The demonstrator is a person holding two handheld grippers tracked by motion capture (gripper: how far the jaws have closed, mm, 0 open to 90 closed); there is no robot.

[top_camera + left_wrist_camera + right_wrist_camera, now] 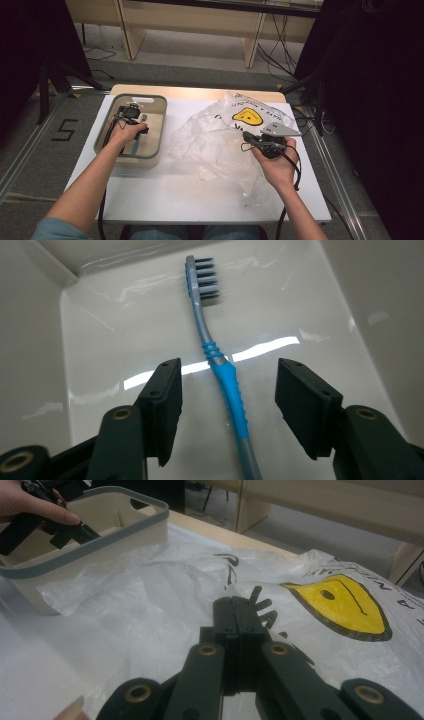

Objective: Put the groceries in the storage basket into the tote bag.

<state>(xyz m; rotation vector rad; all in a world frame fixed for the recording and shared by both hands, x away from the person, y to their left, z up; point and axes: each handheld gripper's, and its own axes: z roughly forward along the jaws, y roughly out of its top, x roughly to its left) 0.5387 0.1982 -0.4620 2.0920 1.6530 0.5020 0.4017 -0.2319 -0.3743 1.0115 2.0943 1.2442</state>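
**Left jaws straddle the toothbrush in the tub**

The left gripper [227, 407] has its jaws partly spread, a pad either side of the toothbrush [223, 371] and clear of it, nothing clamped. The brush lies flat on the floor of the cream tub [320, 295], head toward 12 o'clock, handle running down between the pads. Judging by its look, it's light, stiff plastic; the glossy grey neck could slip, so the ribbed blue grip right between the pads is the place to pinch, across its narrow width. It may skate on that shiny floor.

The right gripper [239, 625], at 3 o'clock on the table [165, 195], has its jaws pressed fully together, resting on the thin, crinkly plastic bag [165, 605]; whether film is pinched I can't tell. The bag carries a yellow smiley and black lettering, too creased to read.
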